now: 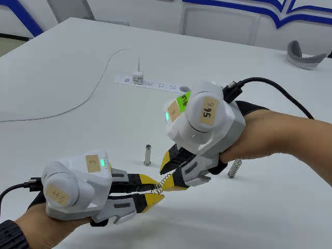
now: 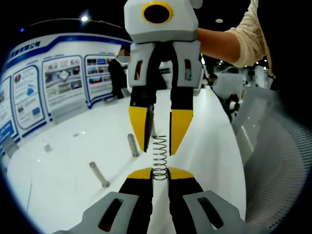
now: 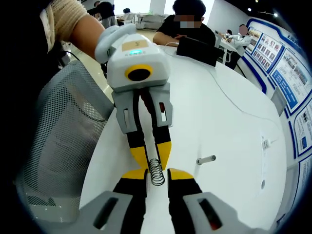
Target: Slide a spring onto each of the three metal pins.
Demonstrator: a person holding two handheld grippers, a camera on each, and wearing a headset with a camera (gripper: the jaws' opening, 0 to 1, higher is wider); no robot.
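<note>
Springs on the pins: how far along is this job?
Nothing looks finished: the pin in sight stands bare. In hand: a spring is clamped in the left gripper, with the right gripper at its other end. Left to do: slide it onto a pin, then fit the second spring, which lies loose on the table, and one more.

Head view: the spring is largely covered by jaw tips; whether the right gripper pinches it cannot be told. A second spring, at that gripper's 3 o'clock, is part hidden behind the right hand. The power strip has its end hidden at the gripper's 12 o'clock. The grey object is cut by the frame edge.
</note>
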